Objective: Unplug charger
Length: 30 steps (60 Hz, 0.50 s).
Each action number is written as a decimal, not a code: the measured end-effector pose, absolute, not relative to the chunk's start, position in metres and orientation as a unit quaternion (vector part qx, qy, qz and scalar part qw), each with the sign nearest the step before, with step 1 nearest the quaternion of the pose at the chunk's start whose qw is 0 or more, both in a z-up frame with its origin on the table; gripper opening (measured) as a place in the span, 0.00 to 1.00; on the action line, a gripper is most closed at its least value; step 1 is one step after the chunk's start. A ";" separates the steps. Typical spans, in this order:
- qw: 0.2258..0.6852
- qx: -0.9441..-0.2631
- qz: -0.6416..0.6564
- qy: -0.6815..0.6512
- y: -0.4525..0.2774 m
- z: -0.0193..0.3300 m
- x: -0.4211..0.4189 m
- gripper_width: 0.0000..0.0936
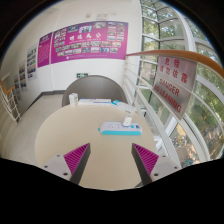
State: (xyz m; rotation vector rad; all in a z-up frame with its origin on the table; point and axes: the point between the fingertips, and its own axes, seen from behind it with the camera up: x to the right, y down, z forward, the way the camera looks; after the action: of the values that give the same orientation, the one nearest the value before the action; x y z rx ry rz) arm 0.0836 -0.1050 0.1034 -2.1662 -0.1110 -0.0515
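A light blue power strip [113, 128] lies on the round beige table [70, 125], just ahead of my fingers. A small white charger [127, 121] stands plugged into its right end, with a cable running back toward the table's far side. My gripper [111, 166] is open and empty, with its magenta pads [74, 159] spread wide. It hovers over the table short of the strip.
A white cup-like object [72, 99] stands at the table's far edge, near a light blue flat item [120, 102]. A railing with a red-lettered banner [176, 80] runs along the right. A wall with pink posters [88, 42] lies beyond.
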 end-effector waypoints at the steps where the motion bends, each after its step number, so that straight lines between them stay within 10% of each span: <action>1: 0.469 -0.882 -0.022 -0.042 -0.094 0.102 0.088 0.91; 19: 0.473 -0.880 -0.015 -0.024 0.065 0.050 0.145 0.87; 30: 0.470 -0.883 0.011 -0.010 0.104 0.027 0.146 0.47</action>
State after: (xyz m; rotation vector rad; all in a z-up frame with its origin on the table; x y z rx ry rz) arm 0.1457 0.1042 0.0269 -2.1635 -0.0235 0.0270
